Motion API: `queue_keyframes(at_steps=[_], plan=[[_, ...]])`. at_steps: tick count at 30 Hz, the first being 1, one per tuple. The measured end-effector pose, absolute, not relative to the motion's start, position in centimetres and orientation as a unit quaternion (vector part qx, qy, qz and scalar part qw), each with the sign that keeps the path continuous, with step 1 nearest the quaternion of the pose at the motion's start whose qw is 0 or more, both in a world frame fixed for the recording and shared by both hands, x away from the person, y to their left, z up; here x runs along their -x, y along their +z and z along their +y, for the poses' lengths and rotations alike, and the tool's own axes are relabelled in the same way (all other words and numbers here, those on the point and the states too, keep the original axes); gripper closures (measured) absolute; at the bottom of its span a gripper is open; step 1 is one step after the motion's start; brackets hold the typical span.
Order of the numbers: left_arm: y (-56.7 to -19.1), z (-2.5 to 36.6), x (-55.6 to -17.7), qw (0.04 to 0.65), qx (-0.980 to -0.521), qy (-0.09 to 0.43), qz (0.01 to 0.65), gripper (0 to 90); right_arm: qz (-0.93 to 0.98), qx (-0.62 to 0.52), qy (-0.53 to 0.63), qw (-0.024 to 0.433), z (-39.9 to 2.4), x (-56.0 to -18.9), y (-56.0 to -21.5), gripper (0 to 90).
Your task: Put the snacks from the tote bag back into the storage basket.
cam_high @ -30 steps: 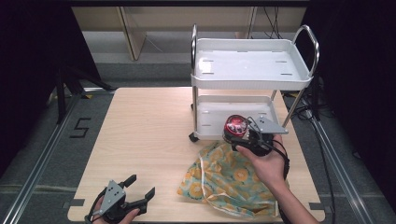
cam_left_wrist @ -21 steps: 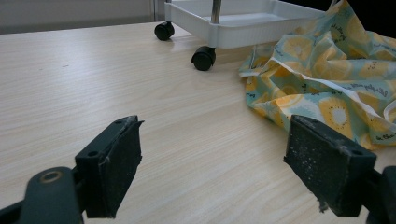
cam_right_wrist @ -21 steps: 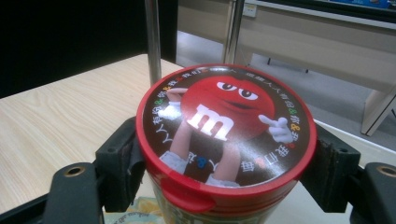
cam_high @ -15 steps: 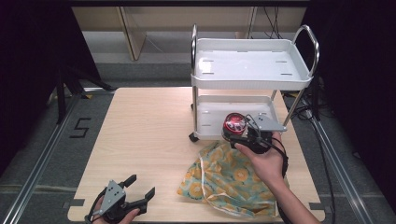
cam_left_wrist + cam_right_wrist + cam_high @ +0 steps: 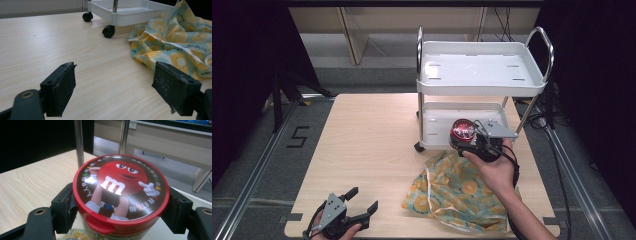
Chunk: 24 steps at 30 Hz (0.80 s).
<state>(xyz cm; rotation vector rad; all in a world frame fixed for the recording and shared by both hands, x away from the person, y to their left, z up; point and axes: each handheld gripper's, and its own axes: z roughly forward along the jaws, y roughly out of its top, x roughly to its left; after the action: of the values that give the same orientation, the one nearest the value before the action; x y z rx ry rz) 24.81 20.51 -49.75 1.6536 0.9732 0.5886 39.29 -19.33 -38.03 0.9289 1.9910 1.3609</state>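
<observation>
Candy tub [image 5: 120,195] upright, lid up, clamped in right hand-held gripper [image 5: 469,141], left hand-held gripper [image 5: 357,209] wide open, empty

Left gripper [image 5: 362,207]: held low at the near left, its hand [image 5: 334,232] wrapped around the body from below. Jaws spread wide and pointing to the right; nothing between the pads [image 5: 63,87].

Right gripper [image 5: 460,141]: raised at mid-right, jaws pointing left, closed on the sides of a candy tub [image 5: 120,192]. Right hand [image 5: 492,170] cups the gripper body from beneath; forearm [image 5: 524,217] runs back to the near right edge.
</observation>
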Motion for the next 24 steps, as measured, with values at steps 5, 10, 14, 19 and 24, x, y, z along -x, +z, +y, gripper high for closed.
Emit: queue_keyframes(at_steps=[5,10,14,19,24], plan=[[-49.73,20.51,-24.77,0.535,-0.695,0.247,0.412,17.8,0.743,-0.349,0.502,0.272,-19.35,-39.45,-38.03,26.5],[-49.73,20.51,-24.77,0.535,-0.695,0.247,0.412,17.8,0.742,-0.348,0.503,0.273,-19.26,-39.54,-38.15,26.5],[-49.74,20.54,-24.81,0.538,-0.696,0.247,0.407,17.8,0.745,-0.351,0.498,0.271,-19.17,-39.65,-38.11,26.5],[-49.75,20.51,-24.79,0.538,-0.695,0.246,0.409,17.8,0.740,-0.350,0.507,0.272,-18.86,-39.99,-38.09,26.5],[-49.71,20.55,-24.78,0.537,-0.696,0.247,0.408,17.8,0.742,-0.350,0.501,0.275,-18.79,-40.09,-38.04,26.5]])
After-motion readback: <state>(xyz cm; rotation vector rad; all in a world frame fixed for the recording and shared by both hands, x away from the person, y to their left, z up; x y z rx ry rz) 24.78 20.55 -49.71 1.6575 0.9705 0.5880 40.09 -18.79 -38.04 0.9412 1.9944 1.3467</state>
